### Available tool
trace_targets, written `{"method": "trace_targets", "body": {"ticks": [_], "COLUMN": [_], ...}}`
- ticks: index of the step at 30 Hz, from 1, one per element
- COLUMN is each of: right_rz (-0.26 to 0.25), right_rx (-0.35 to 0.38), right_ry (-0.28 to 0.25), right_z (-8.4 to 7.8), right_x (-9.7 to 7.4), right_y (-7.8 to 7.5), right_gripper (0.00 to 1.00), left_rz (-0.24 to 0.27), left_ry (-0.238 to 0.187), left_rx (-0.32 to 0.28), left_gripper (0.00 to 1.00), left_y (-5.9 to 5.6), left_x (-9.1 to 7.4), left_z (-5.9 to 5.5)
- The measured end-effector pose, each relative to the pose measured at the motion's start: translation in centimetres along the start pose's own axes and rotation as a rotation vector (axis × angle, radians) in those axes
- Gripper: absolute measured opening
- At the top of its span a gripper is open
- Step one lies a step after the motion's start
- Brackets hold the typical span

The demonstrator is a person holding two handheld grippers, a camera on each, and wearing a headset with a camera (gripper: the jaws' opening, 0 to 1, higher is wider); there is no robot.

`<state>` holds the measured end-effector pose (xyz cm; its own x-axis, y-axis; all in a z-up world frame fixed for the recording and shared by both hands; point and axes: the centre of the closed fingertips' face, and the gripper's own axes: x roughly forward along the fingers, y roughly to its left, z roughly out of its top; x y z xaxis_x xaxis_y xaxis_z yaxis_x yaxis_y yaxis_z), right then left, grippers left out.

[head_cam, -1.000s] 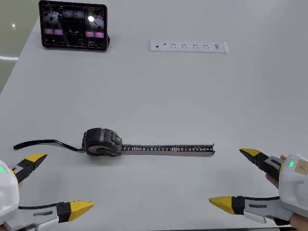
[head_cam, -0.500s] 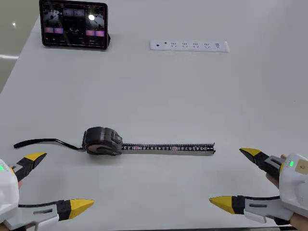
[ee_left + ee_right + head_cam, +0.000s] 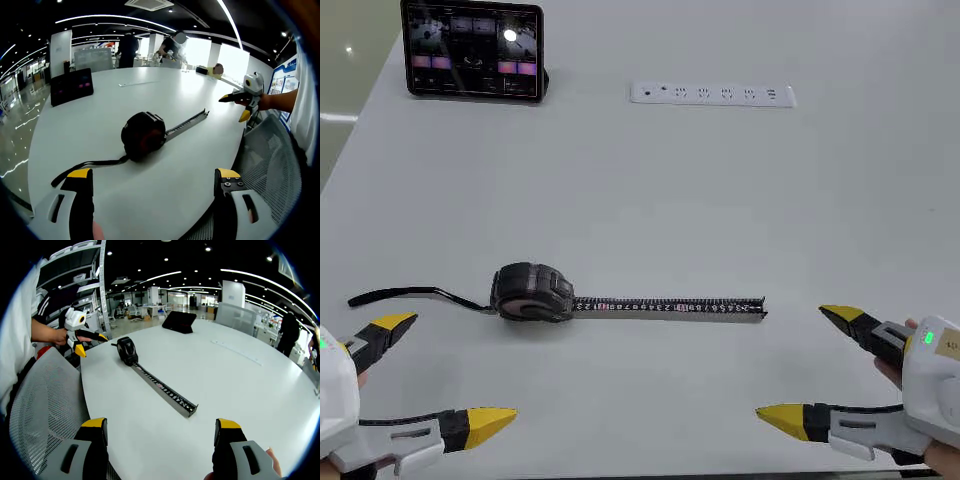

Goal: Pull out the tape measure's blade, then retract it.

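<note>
1. The tape measure was found lying on the white table, with its case towards the person's left. Its blade was drawn out flat along the tabletop to the right, and its black strap trailed off the other way.
2. With the blade already out and at rest, the pulling step was judged complete. Retraction was taken to be the step in hand, though not yet begun.
3. For the next move, the case would probably need to be steadied and the lock released. Whether a lock was engaged could not be told. The blade's free end might be guided back so that it would not whip.
4. The left gripper was held near the case, on the person's side of it and apart from it. Its yellow-tipped fingers were spread wide, and nothing was gripped or touched.
5. The right gripper was held near the blade's free end and clear of it. Its fingers were likewise spread wide and empty.
6. A tablet and a power strip were seen at the far side of the table, well apart from the work.
</note>
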<state>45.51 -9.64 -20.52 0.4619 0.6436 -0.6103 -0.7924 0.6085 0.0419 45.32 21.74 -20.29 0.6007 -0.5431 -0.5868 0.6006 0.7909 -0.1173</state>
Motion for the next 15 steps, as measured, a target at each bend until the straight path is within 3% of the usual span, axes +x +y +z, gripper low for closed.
{"method": "trace_targets", "body": {"ticks": [15], "right_rz": [0.002], "right_rx": [-0.009], "right_ry": [0.002], "right_z": [0.15], "right_x": [0.13], "right_y": [-0.28], "right_gripper": [0.87], "left_rz": [0.005], "left_ry": [0.001], "left_rx": [-0.009], "left_gripper": [0.99], "left_y": [0.11], "left_x": [0.43], "left_z": [0.07]}}
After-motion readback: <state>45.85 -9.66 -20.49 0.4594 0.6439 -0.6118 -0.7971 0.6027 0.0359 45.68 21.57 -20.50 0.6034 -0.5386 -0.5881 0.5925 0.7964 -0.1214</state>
